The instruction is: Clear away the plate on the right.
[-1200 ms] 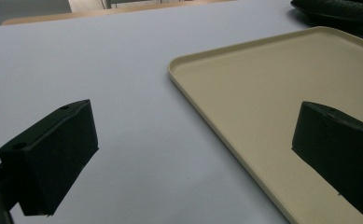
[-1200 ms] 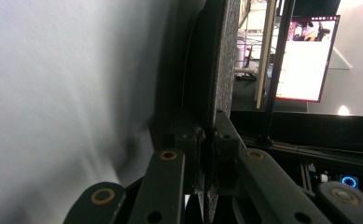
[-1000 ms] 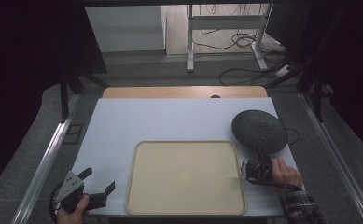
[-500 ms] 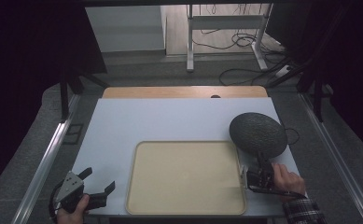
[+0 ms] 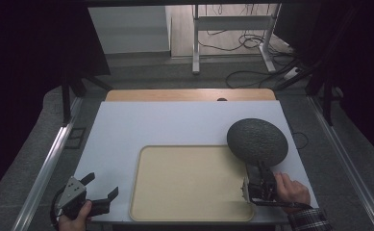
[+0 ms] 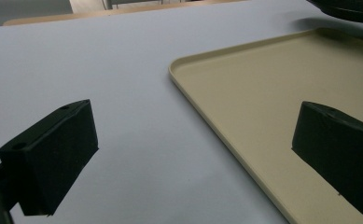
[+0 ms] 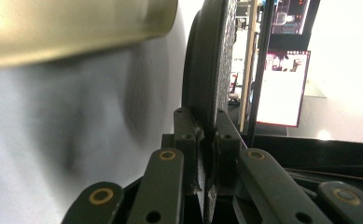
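The right gripper (image 5: 260, 182) has its jaws clamped on the rim of the dark plate (image 5: 257, 141), held over the tray's (image 5: 189, 185) two o'clock corner (a thin edge-hold); a wobble could slip it. The left gripper (image 5: 93, 195) waits, jaws apart, at eight o'clock.

No readable text, labels or numbers anywhere.

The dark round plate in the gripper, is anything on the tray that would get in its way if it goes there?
No, nothing visible stands in the way. The right gripper pinches the rim of the dark speckled plate, which hangs partly over the tray's far right corner. The beige tray is bare. The left gripper rests open, off the tray's left edge.
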Demonstrator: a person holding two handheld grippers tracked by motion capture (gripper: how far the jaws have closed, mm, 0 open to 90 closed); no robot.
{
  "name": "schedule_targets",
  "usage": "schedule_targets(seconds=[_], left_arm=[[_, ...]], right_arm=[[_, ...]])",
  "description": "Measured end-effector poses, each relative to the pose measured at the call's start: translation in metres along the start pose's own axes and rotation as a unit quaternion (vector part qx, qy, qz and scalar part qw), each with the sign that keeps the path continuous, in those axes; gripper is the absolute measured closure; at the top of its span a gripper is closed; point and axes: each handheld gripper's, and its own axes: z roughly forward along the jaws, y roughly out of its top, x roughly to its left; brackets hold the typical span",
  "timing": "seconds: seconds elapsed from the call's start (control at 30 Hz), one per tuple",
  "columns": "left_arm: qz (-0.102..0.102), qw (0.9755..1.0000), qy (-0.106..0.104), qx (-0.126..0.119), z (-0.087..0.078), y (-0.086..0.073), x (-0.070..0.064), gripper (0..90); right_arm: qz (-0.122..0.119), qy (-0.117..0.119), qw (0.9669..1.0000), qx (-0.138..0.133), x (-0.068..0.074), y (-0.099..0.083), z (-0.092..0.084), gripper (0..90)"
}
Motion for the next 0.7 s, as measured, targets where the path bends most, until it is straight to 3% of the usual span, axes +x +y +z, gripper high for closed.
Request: schedule_targets(seconds=[0.37, 0.4, 0.43, 0.47, 0.5, 0.53, 0.7], left_arm=[[0.001, 1.0, 0.0, 0.001, 0.0, 0.0, 0.0, 0.0], [0.001, 1.0, 0.0, 0.001, 0.0, 0.0, 0.0, 0.0], [0.001, 1.0, 0.0, 0.001, 0.0, 0.0, 0.0, 0.0], [0.001, 1.0, 0.0, 0.0, 0.0, 0.0, 0.0, 0.0], [0.001, 1.0, 0.0, 0.0, 0.0, 0.0, 0.0, 0.0], [0.001, 1.0, 0.0, 0.0, 0.0, 0.0, 0.0, 0.0], [0.0, 1.0, 0.001, 0.0, 0.0, 0.0, 0.0, 0.0]], right_arm=[[-0.012, 0.0, 0.9996, -0.027, 0.004, 0.015, -0.012, 83.6], [-0.009, -0.019, 0.9991, -0.037, 0.006, 0.016, -0.012, 83.5], [-0.022, -0.03, 0.9993, -0.005, 0.005, 0.019, -0.018, 83.6], [-0.013, 0.001, 0.9993, -0.034, 0.005, 0.019, -0.015, 83.5], [-0.017, 0.007, 0.9995, -0.026, 0.004, 0.021, -0.018, 83.5], [-0.016, 0.001, 0.999, -0.043, 0.006, 0.022, -0.017, 83.4], [-0.017, 0.001, 0.9986, -0.05, 0.008, 0.029, -0.023, 83.2]])
